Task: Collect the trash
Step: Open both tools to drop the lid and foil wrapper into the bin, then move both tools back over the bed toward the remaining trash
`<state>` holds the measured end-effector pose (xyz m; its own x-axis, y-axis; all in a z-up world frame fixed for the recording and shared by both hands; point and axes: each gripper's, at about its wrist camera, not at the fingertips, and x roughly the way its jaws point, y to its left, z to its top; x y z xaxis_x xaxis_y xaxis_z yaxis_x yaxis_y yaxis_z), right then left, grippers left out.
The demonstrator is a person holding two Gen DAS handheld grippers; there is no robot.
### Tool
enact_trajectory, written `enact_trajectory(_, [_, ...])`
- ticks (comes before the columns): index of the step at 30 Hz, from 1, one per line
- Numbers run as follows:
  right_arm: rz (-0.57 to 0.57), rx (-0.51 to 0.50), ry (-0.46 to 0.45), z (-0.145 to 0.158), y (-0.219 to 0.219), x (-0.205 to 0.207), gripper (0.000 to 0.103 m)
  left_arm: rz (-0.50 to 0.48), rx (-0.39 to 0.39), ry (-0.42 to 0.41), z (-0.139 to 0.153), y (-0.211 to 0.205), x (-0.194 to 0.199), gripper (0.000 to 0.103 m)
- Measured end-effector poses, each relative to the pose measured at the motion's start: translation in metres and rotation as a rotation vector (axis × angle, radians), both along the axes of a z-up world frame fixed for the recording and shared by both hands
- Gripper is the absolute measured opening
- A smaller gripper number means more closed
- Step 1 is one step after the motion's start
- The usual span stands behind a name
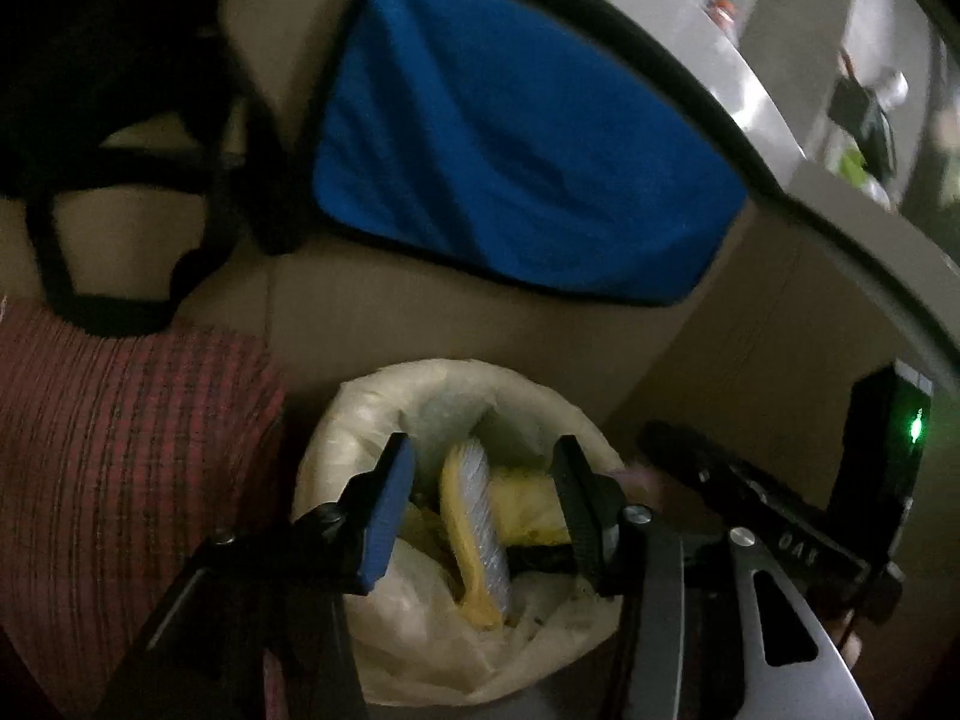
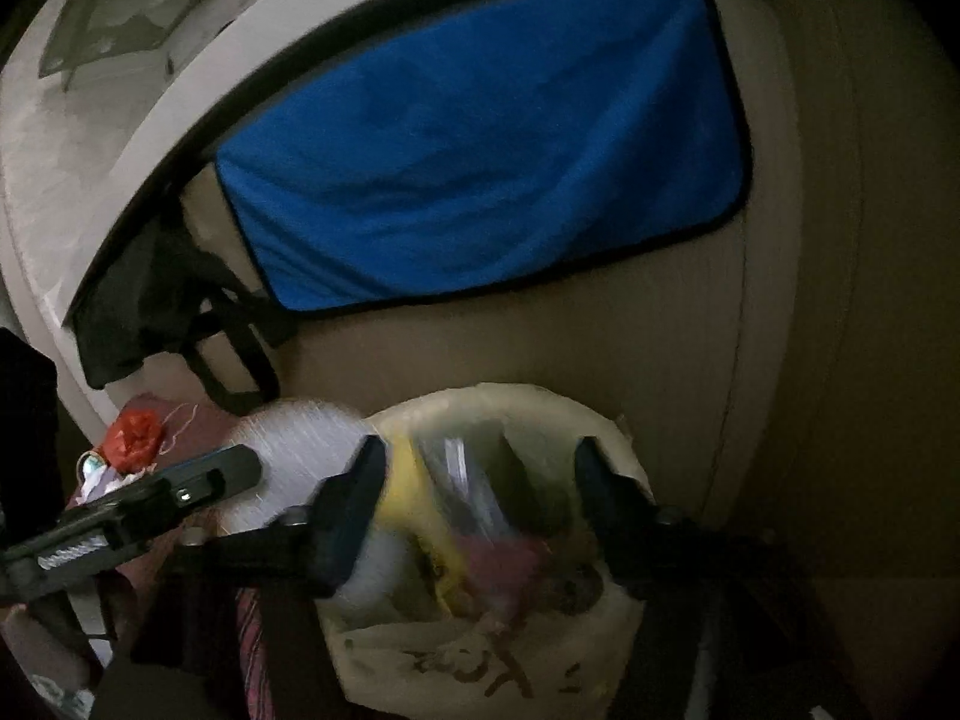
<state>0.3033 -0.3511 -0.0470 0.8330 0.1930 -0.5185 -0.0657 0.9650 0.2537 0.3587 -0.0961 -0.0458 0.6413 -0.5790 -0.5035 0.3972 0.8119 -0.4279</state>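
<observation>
A small bin lined with a pale plastic bag (image 1: 360, 414) stands against a beige panel. It holds a yellow and silver wrapper (image 1: 474, 516) and other trash. My left gripper (image 1: 480, 504) is open right above the bin mouth, with nothing between its jaws. In the right wrist view the same bin (image 2: 540, 402) lies below my right gripper (image 2: 477, 498), which is open and empty. The trash there (image 2: 468, 516) is blurred. The left gripper's body (image 2: 150, 498) shows at the left of the right wrist view.
A blue cloth (image 1: 510, 150) hangs over the panel above the bin. A red checked cloth (image 1: 120, 450) lies left of the bin. Black straps (image 1: 138, 192) hang at upper left. A red crumpled scrap (image 2: 135, 432) lies at the left. A white tabletop (image 2: 90, 138) curves above.
</observation>
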Motion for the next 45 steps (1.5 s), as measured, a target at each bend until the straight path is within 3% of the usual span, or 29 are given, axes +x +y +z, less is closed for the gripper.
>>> enact_trajectory(4, [-0.018, -0.036, 0.0, 0.004, 0.003, -0.009, 0.064, 0.045, -0.005, -0.012, 0.011, 0.022, -0.007, 0.049])
enact_trajectory(10, [-0.008, -0.056, -0.031, 0.015, 0.023, -0.032, 0.064, 0.129, 0.057, -0.1, 0.037, 0.069, -0.045, 0.049])
enact_trajectory(19, [0.059, -0.124, -0.16, 0.048, 0.102, -0.086, 0.064, 0.268, 0.173, -0.247, 0.077, 0.174, -0.125, 0.049])
enact_trajectory(26, [0.257, -0.107, -0.142, 0.058, 0.191, -0.082, 0.065, 0.465, 0.164, -0.241, 0.089, 0.286, -0.169, 0.049])
enact_trajectory(34, [0.517, -0.171, -0.094, 0.048, 0.306, -0.08, 0.065, 0.669, 0.169, -0.221, 0.076, 0.395, -0.21, 0.049])
enact_trajectory(37, [0.602, -0.176, -0.048, 0.037, 0.342, -0.076, 0.065, 0.674, 0.143, -0.195, 0.066, 0.416, -0.218, 0.049])
enact_trajectory(41, [0.799, -0.149, 0.045, 0.016, 0.381, -0.085, 0.065, 0.637, 0.128, -0.158, 0.046, 0.428, -0.229, 0.049])
enact_trajectory(45, [0.981, -0.215, 0.128, -0.015, 0.411, -0.115, 0.065, 0.614, 0.096, -0.144, 0.034, 0.436, -0.243, 0.049])
